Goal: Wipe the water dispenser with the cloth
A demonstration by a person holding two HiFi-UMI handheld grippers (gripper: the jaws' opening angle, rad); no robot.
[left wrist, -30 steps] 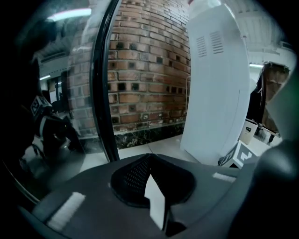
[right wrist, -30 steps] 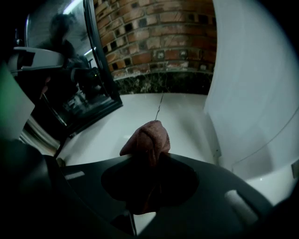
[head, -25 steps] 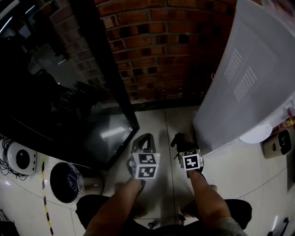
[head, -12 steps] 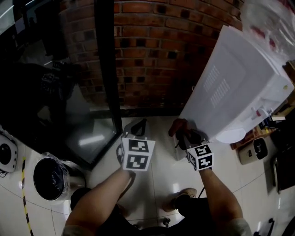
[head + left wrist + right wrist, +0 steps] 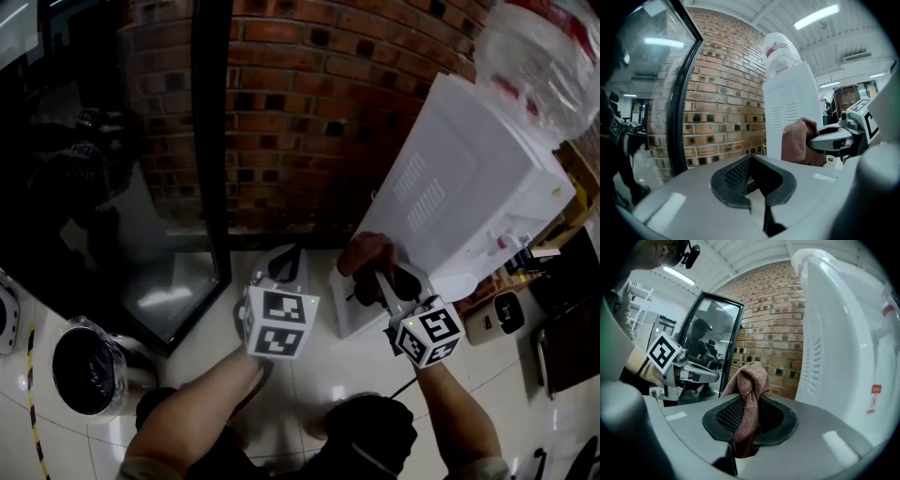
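Brown terry cloth (image 5: 749, 390) is pinched between the jaws of the right hand-held gripper (image 5: 749, 420). The jaws have just been closing and the pads press on it. One fold stands up past the jaw tips; a tail hangs down behind them.

White dispenser (image 5: 843, 338) stands just to the right of this hand-held gripper, with its vented side facing it. Cloth is close to that side in the head view; contact cannot be told. Clear bottle (image 5: 539, 56) tops the dispenser, above and ahead of both hand-held grippers.

Left hand-held gripper (image 5: 750, 171): jaws together, nothing between them. It is held level beside the right one, on its left and apart from it, and points at the brick wall (image 5: 309, 112). From it, the cloth shows ahead and to the right.

Dark glass door (image 5: 112, 187) lies to its left. Round bin (image 5: 84, 370) with a liner stands on the tiled floor (image 5: 323, 370), below and to the left of the left hand-held gripper.
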